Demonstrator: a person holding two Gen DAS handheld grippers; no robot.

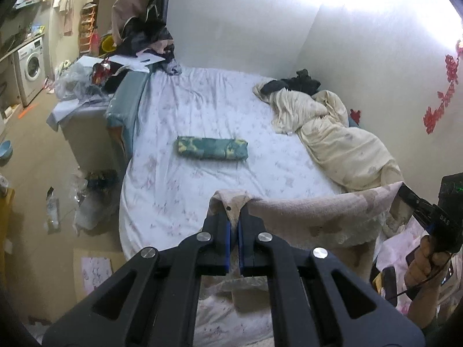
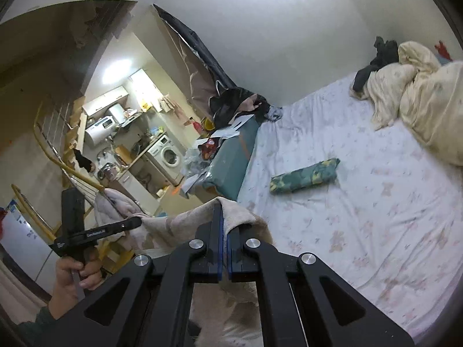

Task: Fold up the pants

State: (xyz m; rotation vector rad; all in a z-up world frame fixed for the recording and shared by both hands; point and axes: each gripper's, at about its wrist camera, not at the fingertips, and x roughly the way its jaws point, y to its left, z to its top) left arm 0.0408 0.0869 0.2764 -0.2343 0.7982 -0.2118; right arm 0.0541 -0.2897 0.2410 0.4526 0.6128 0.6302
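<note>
Left gripper: raised over the bed's near edge, jaws clamped on 1 corner of the beige pants. Right gripper: level with it, clamped on the other corner; pants stretched between them. Bed: 1 folded camouflage bundle mid-sheet, cream duvet far right.

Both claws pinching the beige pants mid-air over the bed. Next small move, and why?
Probably lower both together to lay the beige pants flat on the floral bedsheet. The left claw and right claw each clamp an edge, the cloth hangs stretched between them, and bare sheet lies short of the folded camouflage bundle.
</note>
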